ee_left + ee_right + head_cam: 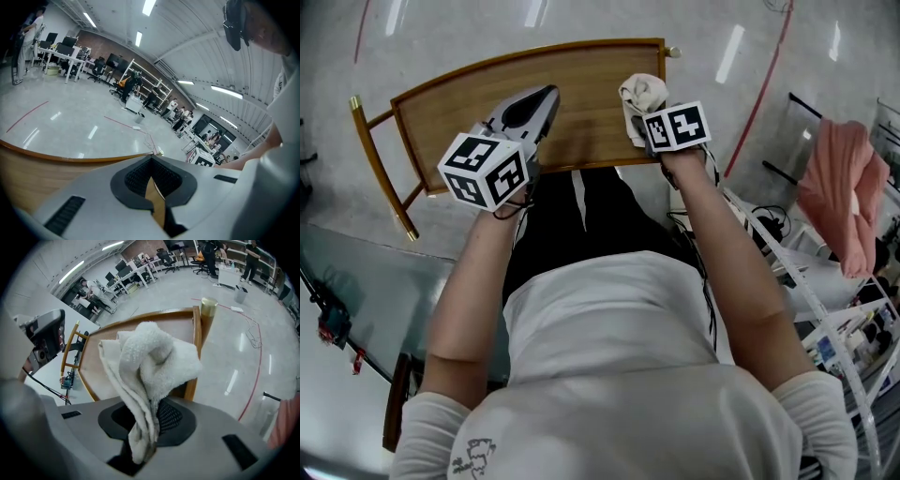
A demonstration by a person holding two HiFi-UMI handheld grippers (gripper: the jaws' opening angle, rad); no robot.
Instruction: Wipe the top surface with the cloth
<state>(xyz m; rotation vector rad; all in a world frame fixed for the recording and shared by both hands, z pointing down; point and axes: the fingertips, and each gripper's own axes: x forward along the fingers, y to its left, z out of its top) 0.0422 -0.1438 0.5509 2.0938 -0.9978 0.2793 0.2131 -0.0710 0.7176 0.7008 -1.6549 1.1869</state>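
Cloth [154, 366] juts lengthwise forward from right gripper [143, 451]

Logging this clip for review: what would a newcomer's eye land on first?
The crumpled white cloth stands out most, pinched in the right gripper over the right end of the wooden table. After that comes the left gripper, which is empty with its jaws together, over the middle of the table.
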